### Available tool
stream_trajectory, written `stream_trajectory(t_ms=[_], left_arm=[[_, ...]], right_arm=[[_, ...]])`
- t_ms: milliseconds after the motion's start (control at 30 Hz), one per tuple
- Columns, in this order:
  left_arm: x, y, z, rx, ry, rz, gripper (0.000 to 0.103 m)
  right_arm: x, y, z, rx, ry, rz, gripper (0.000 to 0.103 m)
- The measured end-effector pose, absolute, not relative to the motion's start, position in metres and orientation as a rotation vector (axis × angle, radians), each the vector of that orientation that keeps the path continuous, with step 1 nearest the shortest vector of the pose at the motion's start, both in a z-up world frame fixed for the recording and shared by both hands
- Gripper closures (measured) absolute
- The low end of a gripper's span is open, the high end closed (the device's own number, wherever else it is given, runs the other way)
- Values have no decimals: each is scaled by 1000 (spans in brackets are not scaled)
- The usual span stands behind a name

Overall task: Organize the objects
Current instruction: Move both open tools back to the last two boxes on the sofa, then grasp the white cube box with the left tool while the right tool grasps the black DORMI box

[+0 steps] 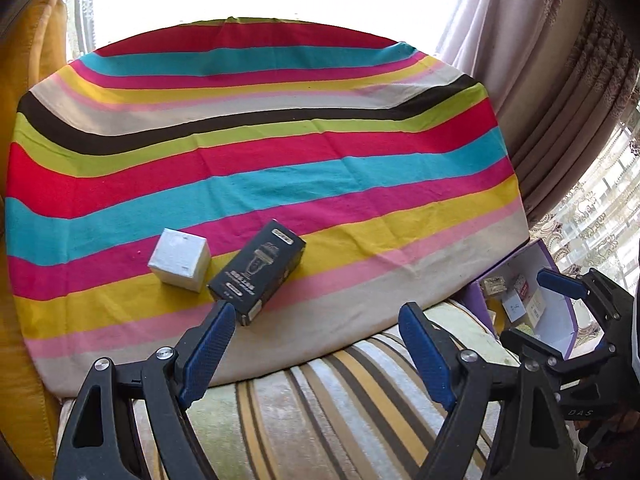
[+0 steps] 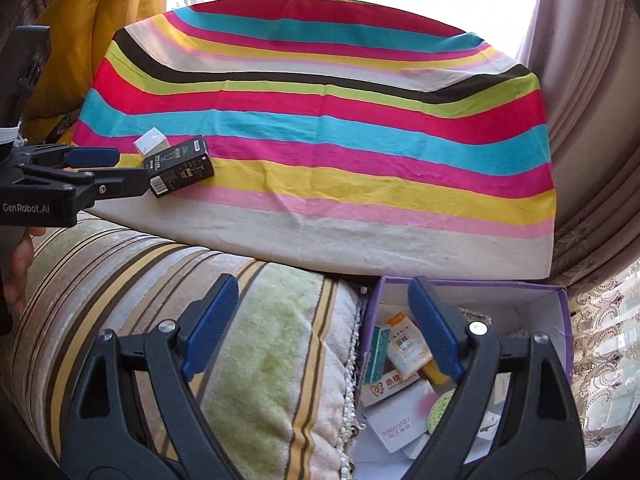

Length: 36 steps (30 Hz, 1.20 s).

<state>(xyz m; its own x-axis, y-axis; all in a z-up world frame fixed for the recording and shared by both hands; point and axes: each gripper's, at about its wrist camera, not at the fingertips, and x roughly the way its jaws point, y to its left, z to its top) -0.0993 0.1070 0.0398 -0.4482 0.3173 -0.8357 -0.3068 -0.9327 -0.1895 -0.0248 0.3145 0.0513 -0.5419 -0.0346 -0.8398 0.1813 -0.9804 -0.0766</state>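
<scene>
A black carton [image 1: 258,270] and a small white box [image 1: 180,260] lie side by side on the striped cloth [image 1: 320,152], near its front left edge. My left gripper [image 1: 318,308] is open just short of the black carton, with nothing between its fingers. The right wrist view shows the same black carton [image 2: 180,168] and white box [image 2: 150,142], with the left gripper [image 2: 132,170] beside them. My right gripper [image 2: 323,282] is open and empty, over the edge of a purple storage box [image 2: 480,283] that holds several small packages. From the left wrist view, the right gripper [image 1: 522,306] hangs over that purple box [image 1: 560,320].
A striped sofa cushion [image 2: 200,320] lies below the cloth's front edge, left of the purple box. Yellow cushions [image 2: 100,20] stand at the far left. Curtains [image 1: 560,100] hang along the right side. A person's hand [image 2: 20,264] shows at the left edge.
</scene>
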Motion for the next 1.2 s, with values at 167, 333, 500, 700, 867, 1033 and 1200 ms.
stream_trajectory(t_ms=[167,333,500,700,867,1033,1200], left_arm=[[-123,74,30,-1453,-45,2446,18],[-145,52,19,-1524,-66,2461,18],[-168,43,9,-1574,-37,2446,19],[-188,39,-7,-1623,-19,2431,20],[-199,41,-22,-1661,19,2391,24],[-205,41,-38,-1700,21,2349,52],[-205,37,-39,-1672,-6,2365,53]], right_arm=[[-47,277,47,1410,264,-2542,13],[-65,245,44,1384,293,-2455,11],[-87,222,37,1364,320,-2383,6],[-108,199,26,1360,334,-2295,4],[-121,182,14,1371,369,-2251,4],[-132,170,2,1377,411,-2222,3],[-143,164,-6,1387,425,-2205,3]])
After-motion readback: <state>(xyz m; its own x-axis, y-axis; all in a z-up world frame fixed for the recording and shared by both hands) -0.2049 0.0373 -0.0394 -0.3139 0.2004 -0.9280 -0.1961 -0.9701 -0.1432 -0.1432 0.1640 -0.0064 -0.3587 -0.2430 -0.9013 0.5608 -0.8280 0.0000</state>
